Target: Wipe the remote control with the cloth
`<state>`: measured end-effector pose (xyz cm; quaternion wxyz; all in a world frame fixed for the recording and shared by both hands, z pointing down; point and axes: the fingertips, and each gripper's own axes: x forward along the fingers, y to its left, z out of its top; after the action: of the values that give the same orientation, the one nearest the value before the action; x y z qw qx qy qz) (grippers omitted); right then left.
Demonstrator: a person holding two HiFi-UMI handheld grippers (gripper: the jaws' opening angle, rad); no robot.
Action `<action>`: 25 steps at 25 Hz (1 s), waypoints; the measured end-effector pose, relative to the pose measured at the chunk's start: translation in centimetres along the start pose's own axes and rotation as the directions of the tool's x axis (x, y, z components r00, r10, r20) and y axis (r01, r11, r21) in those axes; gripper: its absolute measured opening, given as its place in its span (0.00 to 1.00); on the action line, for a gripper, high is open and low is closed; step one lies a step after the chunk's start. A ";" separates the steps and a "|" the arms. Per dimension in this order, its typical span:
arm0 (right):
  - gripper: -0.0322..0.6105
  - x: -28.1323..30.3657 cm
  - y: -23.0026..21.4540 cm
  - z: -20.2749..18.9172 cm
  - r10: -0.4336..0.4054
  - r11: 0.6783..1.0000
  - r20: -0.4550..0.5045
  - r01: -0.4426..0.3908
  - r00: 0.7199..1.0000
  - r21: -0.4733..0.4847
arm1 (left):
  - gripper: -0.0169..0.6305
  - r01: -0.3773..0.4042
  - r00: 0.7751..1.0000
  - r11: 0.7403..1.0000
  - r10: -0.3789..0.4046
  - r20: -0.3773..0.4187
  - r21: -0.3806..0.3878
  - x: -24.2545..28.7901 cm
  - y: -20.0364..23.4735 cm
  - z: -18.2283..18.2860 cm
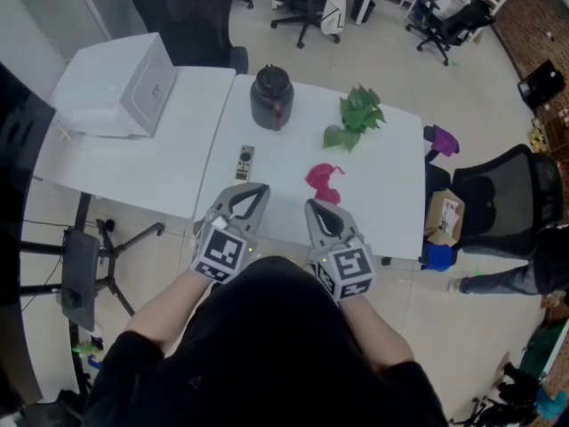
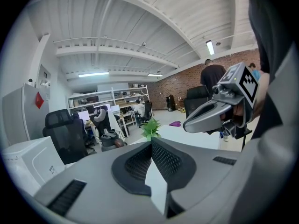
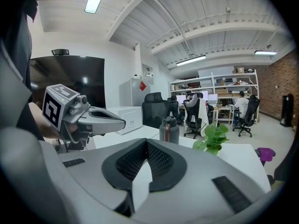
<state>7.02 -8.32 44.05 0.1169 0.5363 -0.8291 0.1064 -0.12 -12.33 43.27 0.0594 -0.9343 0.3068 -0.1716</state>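
Note:
A small dark remote control [image 1: 244, 162] lies on the white table [image 1: 391, 203], left of the middle. To its right, a crumpled pink cloth [image 1: 324, 181] rests on the tabletop. My left gripper [image 1: 259, 189] hovers over the table's near edge, just in front of the remote, shut with nothing in it. My right gripper [image 1: 313, 205] is beside it, just short of the cloth, also shut and holding nothing. In the left gripper view the pads [image 2: 163, 158] meet, and the right gripper [image 2: 219, 112] shows alongside. The right gripper view shows its pads [image 3: 158, 158] pressed together.
A dark jug [image 1: 271, 97] and a green plant [image 1: 358, 116] stand at the table's far side. A white box-shaped appliance [image 1: 120, 85] sits on the adjoining table to the left. A black chair [image 1: 508, 199] and a cardboard box [image 1: 444, 214] are to the right.

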 end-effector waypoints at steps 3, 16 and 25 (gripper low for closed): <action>0.06 -0.1 0.1 -0.1 0.008 1.000 -0.006 -0.008 1.000 -0.009 | 0.03 -0.008 1.000 1.000 0.008 -0.005 -0.010 -0.1 0.0 -0.1; 0.06 0.0 0.1 0.0 0.006 1.000 -0.006 -0.006 1.000 -0.016 | 0.03 0.004 1.000 1.000 -0.004 -0.006 0.014 0.0 -0.1 0.0; 0.06 0.0 0.0 0.2 -0.002 1.000 -0.007 0.002 1.000 -0.015 | 0.03 0.002 1.000 1.000 -0.002 -0.006 -0.004 0.0 -0.2 0.1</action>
<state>6.99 -8.35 43.86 0.1241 0.5359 -0.8289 0.1022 0.06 -12.18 43.20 0.0565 -0.9342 0.3063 -0.1738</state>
